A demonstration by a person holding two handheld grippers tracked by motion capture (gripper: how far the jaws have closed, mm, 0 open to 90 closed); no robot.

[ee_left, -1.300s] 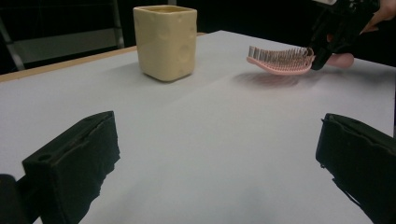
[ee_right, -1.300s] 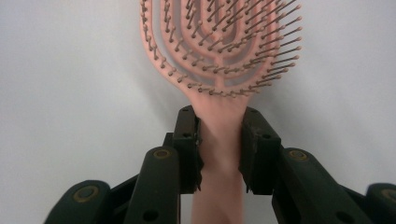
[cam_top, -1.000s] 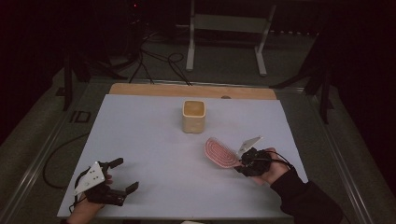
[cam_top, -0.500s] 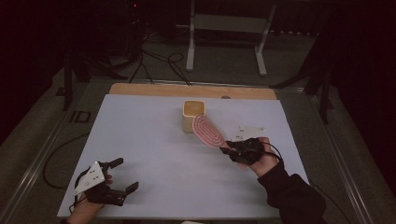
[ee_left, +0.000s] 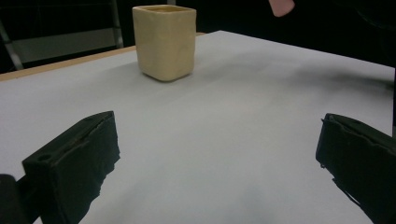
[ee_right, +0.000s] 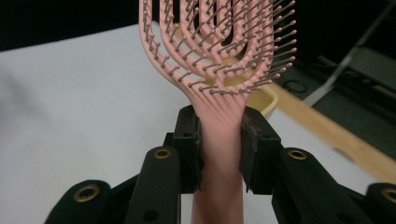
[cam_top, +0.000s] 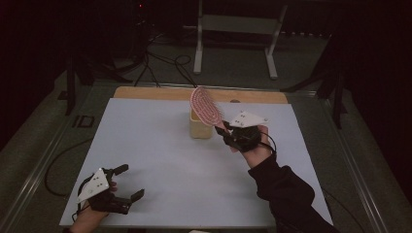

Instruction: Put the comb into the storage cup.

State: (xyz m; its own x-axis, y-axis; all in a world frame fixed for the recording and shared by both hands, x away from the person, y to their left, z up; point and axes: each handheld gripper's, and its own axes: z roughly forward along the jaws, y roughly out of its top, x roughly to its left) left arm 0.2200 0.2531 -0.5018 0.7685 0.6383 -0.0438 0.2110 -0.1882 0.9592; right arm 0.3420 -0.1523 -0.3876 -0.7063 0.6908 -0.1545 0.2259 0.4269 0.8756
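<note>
High view: the right gripper (cam_top: 227, 132) was raised above the grey table top (cam_top: 160, 145), just right of the cream square cup (cam_top: 199, 127), and gripped the handle of a pink vented hairbrush (cam_top: 205, 106). The brush head tilted up and to the left, so that it lay over the cup's mouth in this view; whether it touched the cup could not be told. The left gripper (cam_top: 130, 182) rested near the table's front left corner, well apart from the cup, its jaws spread and empty.

Right gripper view: both black jaws were clamped against the sides of the hairbrush (ee_right: 219, 70) handle, just below the head. The bristles faced the camera, and the cup's rim (ee_right: 266, 99) showed behind the brush head.

Left gripper view: the two jaws stood wide apart with nothing between them, above bare table top (ee_left: 224, 140). The cup (ee_left: 164, 41) stood upright farther off, near the table's wooden far edge (ee_left: 56, 67).
</note>
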